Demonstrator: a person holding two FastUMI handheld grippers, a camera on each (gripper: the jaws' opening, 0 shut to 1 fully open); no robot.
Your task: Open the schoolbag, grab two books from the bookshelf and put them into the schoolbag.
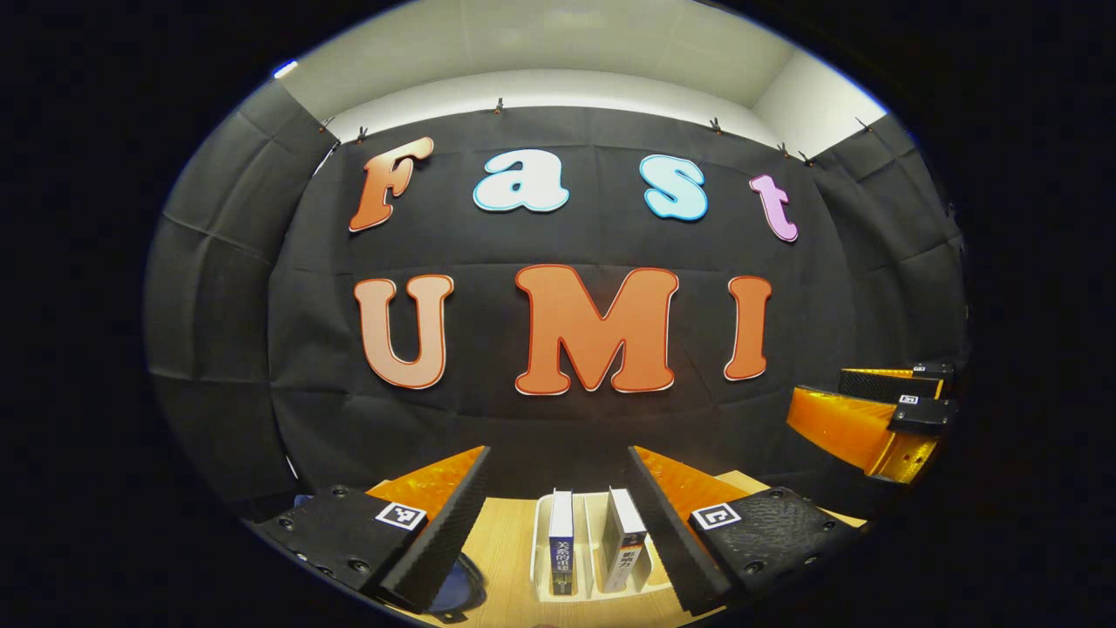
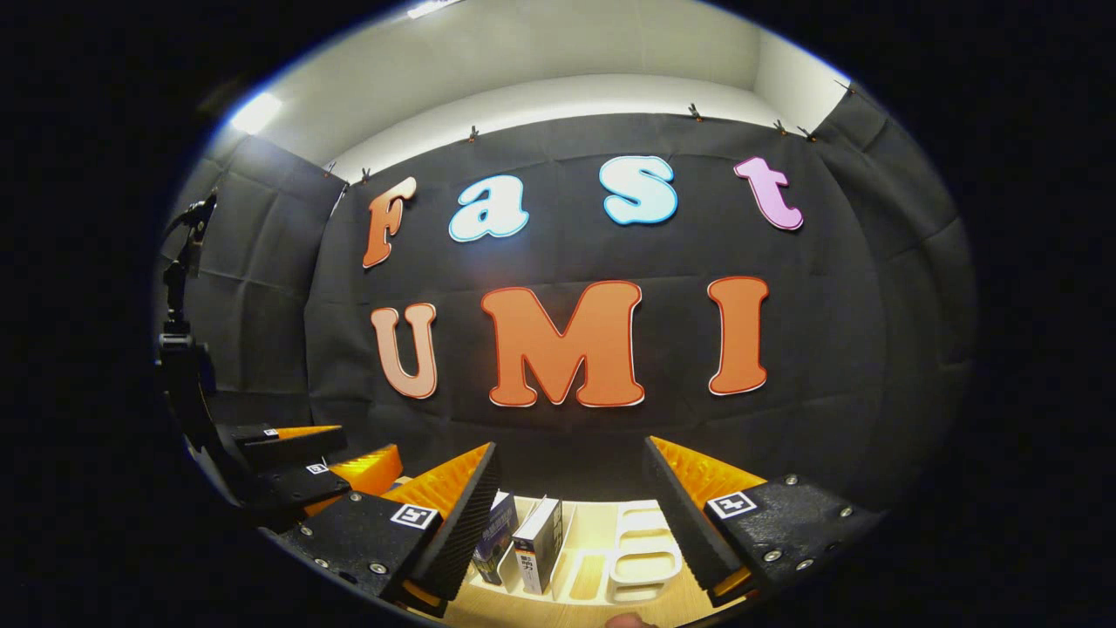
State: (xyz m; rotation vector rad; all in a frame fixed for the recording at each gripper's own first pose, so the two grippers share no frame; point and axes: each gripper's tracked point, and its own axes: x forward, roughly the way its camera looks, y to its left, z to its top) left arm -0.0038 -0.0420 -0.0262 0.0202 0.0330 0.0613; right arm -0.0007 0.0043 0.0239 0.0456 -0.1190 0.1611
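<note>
two books stand upright in the white bookshelf on the wooden bench: a blue-spined book and, just beside it, a white book. above the bookshelf, the left hand-held gripper hangs spread wide, holding nothing. beside it, the right hand-held gripper also gapes wide and empty.

Pale wooden desk at bottom centre of frame carries a white slotted bookshelf holding two upright books.
</note>
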